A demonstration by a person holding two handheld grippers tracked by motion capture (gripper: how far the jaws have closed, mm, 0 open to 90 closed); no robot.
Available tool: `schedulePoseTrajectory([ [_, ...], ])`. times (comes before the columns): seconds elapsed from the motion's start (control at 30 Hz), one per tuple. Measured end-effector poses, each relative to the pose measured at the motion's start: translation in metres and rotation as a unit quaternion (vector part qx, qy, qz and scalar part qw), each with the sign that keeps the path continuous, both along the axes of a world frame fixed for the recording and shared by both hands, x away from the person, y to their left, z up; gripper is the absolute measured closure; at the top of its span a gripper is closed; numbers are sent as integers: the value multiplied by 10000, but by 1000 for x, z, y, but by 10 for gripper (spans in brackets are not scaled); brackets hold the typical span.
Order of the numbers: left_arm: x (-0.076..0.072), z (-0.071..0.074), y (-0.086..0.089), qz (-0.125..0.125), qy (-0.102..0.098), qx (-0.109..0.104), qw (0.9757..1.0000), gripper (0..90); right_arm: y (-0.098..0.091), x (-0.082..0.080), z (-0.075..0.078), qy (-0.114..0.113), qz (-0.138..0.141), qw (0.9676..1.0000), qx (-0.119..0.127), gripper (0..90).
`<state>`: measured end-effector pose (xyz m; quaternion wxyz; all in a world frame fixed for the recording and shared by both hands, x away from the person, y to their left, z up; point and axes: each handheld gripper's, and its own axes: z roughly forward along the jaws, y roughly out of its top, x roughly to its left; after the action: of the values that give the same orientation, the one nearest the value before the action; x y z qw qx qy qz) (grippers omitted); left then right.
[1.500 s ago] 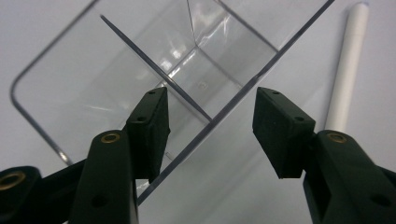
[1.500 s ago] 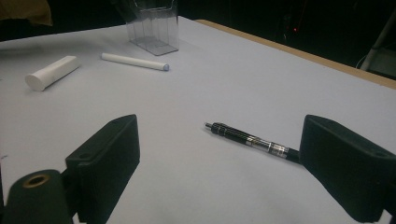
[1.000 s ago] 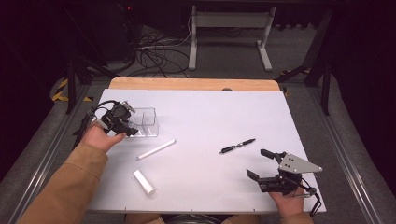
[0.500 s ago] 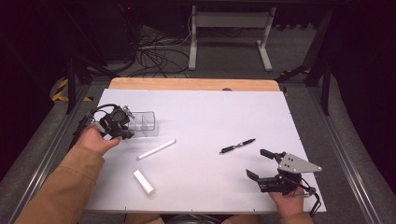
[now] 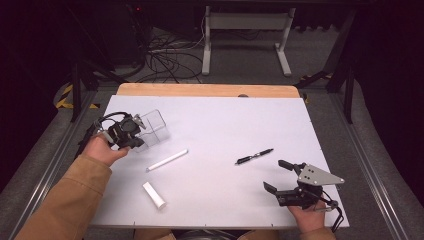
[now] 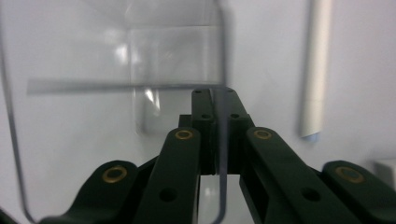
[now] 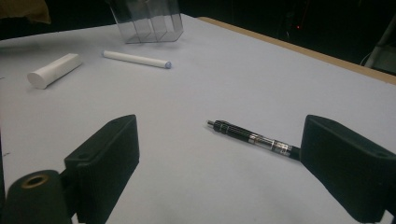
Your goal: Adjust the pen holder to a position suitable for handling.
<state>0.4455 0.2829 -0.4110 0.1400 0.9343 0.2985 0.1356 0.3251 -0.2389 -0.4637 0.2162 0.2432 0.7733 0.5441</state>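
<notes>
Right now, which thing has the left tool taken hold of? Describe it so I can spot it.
On the white table, look to its far left edge, at the left tool. It is shut on a wall of the clear plastic organizer: see-through and boxy, unlike the white sticks nearby.

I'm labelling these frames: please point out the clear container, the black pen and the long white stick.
clear container (image 5: 156,127), high view, its side wall.
black pen (image 5: 255,156), high view, mid-barrel.
long white stick (image 5: 167,160), high view, its middle.

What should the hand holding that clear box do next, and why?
Probably lift and stand it up. The left gripper has just been closing and now pinches one wall of the clear box, which looks tipped on the table.
</notes>
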Motion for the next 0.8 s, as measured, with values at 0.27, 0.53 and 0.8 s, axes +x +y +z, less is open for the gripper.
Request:
schedulePoseTrajectory([
  [0.27,-6,18,-11,-228,-161,-236,9993,881,0,0,0,5,12,10000,22,127],
  [0.53,-19,42,-54,-1009,-367,-302,9938,880,0,0,0,0,27,10000,19,127],
  [0.8,-27,46,-98,-1743,-251,-336,9838,880,-2,-1,0,11,27,10000,65,126],
])
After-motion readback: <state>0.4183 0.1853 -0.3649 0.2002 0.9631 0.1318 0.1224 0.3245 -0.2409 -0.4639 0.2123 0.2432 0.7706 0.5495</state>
